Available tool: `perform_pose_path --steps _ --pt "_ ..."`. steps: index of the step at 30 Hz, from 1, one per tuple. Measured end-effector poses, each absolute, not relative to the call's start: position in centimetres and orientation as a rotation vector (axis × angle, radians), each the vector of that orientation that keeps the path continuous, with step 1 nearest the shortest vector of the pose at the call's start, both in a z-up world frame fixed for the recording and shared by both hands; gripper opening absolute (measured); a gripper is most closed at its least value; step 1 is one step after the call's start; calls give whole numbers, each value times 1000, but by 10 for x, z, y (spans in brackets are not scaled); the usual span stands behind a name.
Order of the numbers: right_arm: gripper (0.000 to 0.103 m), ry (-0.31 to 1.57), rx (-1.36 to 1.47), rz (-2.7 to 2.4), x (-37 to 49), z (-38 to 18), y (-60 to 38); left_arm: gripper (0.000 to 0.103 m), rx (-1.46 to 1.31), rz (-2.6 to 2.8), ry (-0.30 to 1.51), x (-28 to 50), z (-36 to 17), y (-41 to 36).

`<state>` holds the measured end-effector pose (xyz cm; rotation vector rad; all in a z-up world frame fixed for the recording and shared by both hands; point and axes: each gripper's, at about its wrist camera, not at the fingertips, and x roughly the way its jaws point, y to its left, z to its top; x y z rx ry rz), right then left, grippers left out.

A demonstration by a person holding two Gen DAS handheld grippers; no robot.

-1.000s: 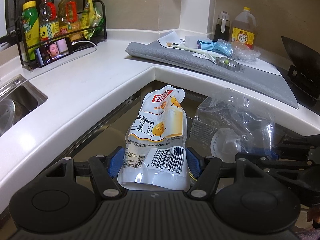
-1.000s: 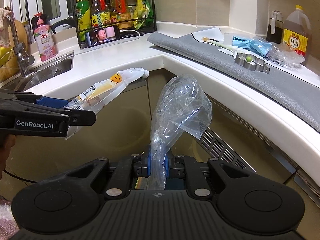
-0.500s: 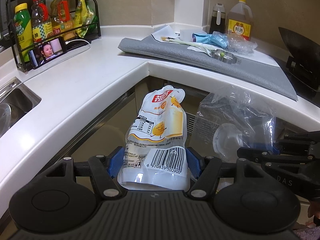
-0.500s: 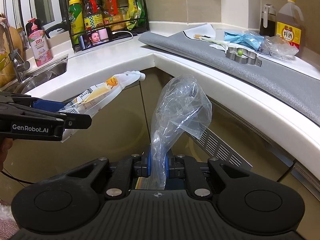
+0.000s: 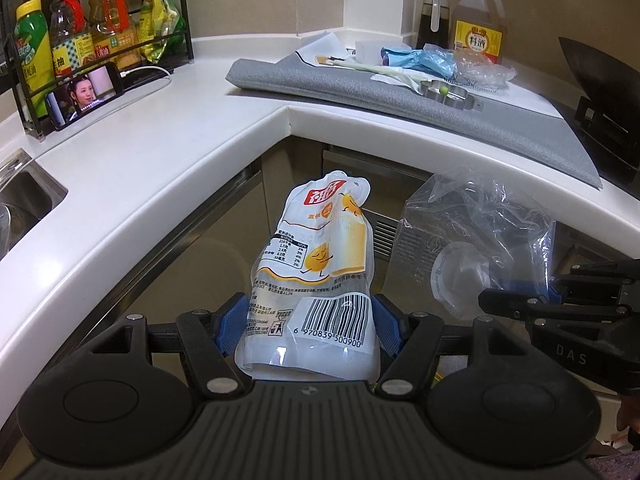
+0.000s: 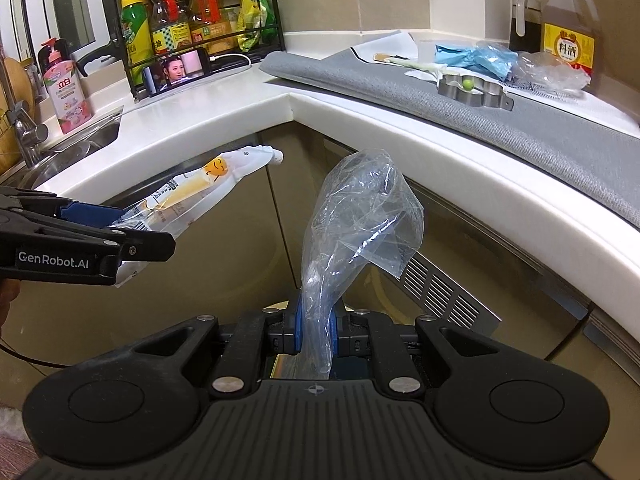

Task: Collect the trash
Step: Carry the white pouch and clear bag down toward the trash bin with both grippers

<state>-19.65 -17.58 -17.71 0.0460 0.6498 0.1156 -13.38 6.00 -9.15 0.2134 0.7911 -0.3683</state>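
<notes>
While both grippers hang in front of the corner cabinet below the white countertop (image 5: 168, 168), the left gripper (image 5: 308, 328) has its blue pads set wide and pressed on the sides of a white and yellow snack pouch (image 5: 320, 264), which stands up between them. Just to its right, the right gripper (image 6: 316, 328) has its fingers nearly together, pinching the twisted neck of a clear plastic bag (image 6: 360, 216) that billows above them
</notes>
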Motion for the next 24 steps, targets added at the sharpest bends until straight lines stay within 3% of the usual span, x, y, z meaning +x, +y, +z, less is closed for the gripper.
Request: perform_pose_path --steps 24 --pt "14 733 31 92 -178 -204 -180 72 206 -350 941 -111 -134 63"
